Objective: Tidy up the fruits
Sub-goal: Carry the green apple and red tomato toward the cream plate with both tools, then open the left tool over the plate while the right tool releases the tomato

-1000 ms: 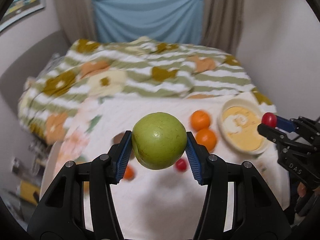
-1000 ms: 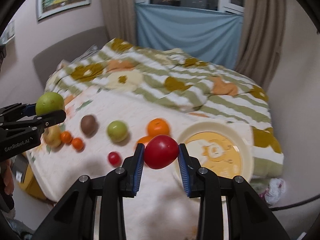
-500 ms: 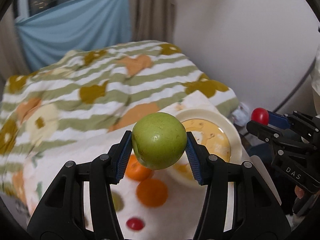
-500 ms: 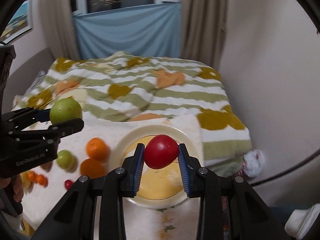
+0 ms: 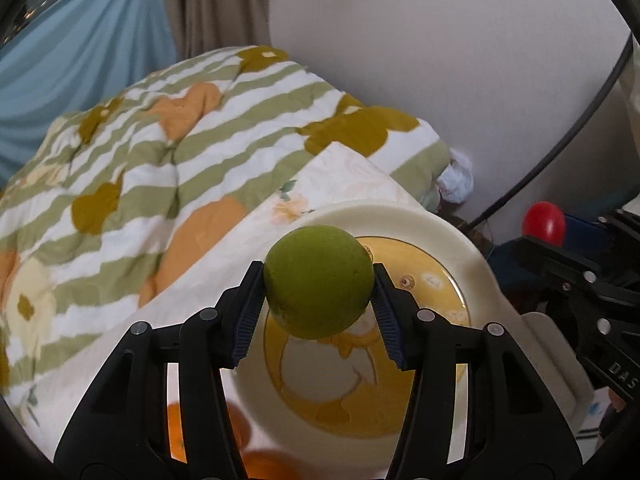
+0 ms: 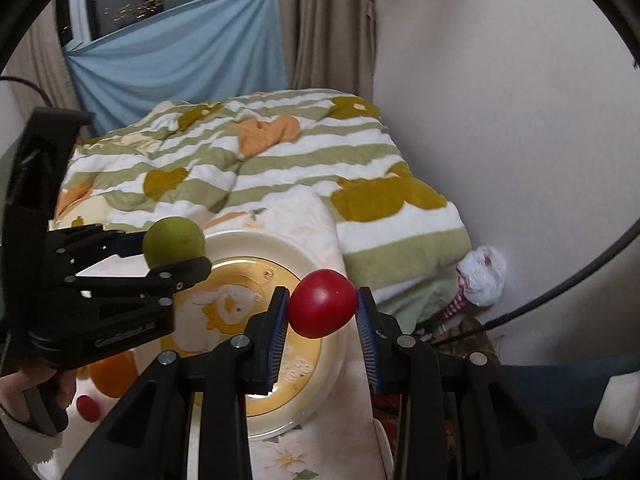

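The left gripper (image 5: 319,295) has its blue pads clamped on either side of a green round fruit (image 5: 319,282), held in the air above the cream plate (image 5: 442,227) with its yellow centre. The right gripper (image 6: 322,309) is closed nearly all the way on a small red fruit (image 6: 322,303), probably a tomato, over the plate's right rim. Oranges (image 5: 262,465) lie blurred on the flowered cloth (image 5: 200,276) just beside the plate, with a striped quilt (image 6: 256,160) behind.
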